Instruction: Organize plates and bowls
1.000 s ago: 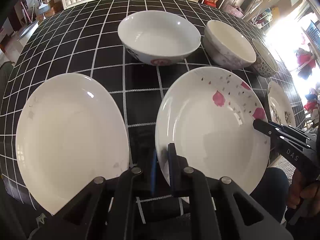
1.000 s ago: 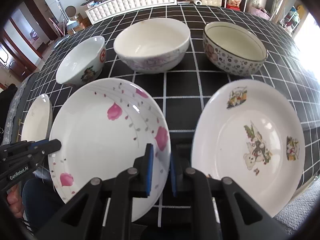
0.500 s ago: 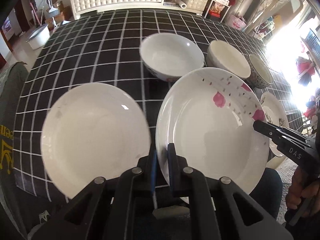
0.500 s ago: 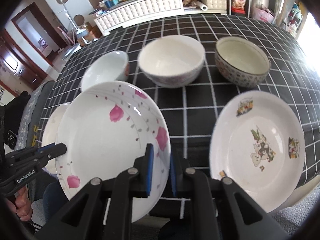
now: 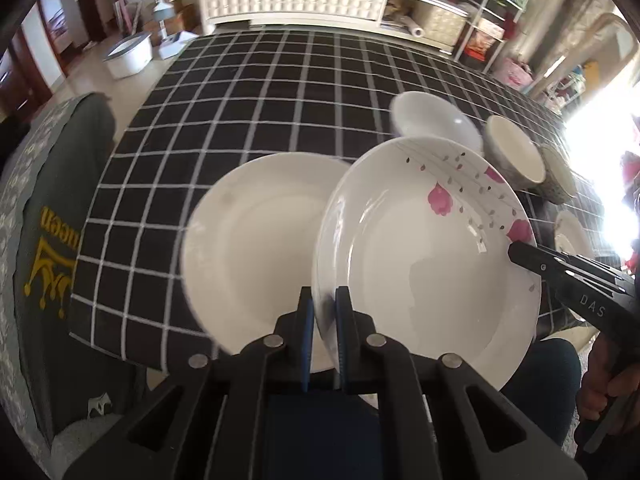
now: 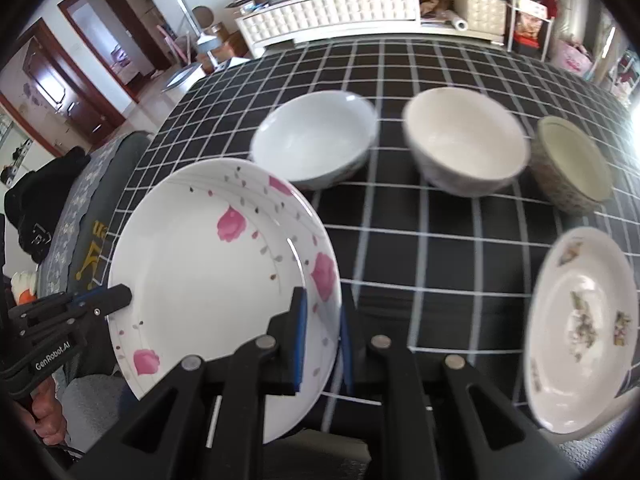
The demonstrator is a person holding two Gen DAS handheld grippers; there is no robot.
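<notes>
1. Left wrist view: the left hand-held gripper [image 5: 323, 312] is clenched on the near rim of the pink-flower plate [image 5: 432, 256], which is tilted and off the counter [image 5: 256, 92].
2. Right wrist view: the right hand-held gripper [image 6: 322, 320] clamps the opposite rim of the same plate.
3. The plate overlaps the plain white plate [image 5: 252, 240], which lies near the counter's front edge.
4. Three bowls stand in a row behind: white bowl [image 6: 312, 144], cream bowl [image 6: 468, 144], patterned bowl [image 6: 572, 164].
5. The cartoon-print plate [image 6: 584, 328] lies at the right, well apart.
</notes>
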